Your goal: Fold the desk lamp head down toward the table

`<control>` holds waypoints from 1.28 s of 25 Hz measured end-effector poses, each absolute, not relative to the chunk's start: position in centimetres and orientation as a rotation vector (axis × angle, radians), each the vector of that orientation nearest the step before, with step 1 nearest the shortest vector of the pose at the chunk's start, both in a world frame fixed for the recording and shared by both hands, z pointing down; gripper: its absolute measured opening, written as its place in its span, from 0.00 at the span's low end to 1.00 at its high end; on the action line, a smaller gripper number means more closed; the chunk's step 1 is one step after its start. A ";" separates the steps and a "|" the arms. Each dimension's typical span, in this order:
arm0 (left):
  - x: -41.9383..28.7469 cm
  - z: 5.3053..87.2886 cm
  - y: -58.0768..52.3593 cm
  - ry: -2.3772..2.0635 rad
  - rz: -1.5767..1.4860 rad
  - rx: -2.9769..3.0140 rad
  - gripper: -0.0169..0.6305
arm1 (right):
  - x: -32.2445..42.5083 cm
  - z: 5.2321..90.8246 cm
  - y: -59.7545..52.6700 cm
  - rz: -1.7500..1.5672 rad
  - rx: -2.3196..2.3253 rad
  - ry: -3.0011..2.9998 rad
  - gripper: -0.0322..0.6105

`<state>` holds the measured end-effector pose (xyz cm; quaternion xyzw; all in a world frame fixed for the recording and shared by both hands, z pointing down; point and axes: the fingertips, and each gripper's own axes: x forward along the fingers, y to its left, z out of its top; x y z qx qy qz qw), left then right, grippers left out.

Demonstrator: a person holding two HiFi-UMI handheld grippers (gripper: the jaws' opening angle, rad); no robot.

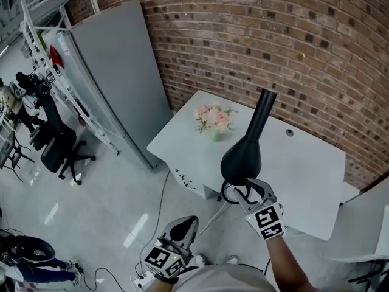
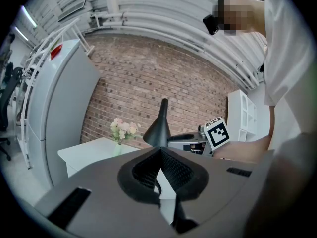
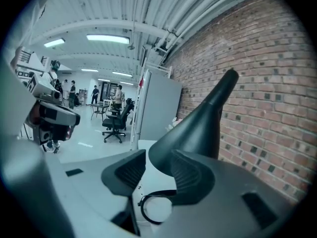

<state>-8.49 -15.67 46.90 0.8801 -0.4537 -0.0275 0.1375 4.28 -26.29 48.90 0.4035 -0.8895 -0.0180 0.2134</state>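
One claw works: we close the spread right claw (image 1: 245, 188) on the lamp head (image 1: 242, 156), then tilt it slowly toward the surface (image 1: 307, 163), leaving the left claw (image 1: 183, 224) shut and empty.

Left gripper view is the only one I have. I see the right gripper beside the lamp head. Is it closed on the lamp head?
Observer: No. In the right gripper view, the right gripper has its jaws apart, with the lamp head between them.
Operator: Do the flowers touch the lamp head?
Observer: No. The head view shows the flowers standing apart from the lamp head, to its left on the table.
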 end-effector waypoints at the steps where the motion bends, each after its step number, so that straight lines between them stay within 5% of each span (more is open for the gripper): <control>1: -8.4 46.8 -15.7 -1.310 -0.080 2.548 0.04 | 4.3 48.7 -26.2 -0.044 1.123 -2.480 0.30; 16: -7.4 46.4 -16.1 -1.252 -0.100 2.572 0.04 | 5.0 46.2 -24.5 0.101 1.204 -2.611 0.11; 32: -6.2 47.1 -15.4 -1.180 -0.105 2.598 0.04 | 4.3 45.4 -21.4 0.145 1.215 -2.677 0.08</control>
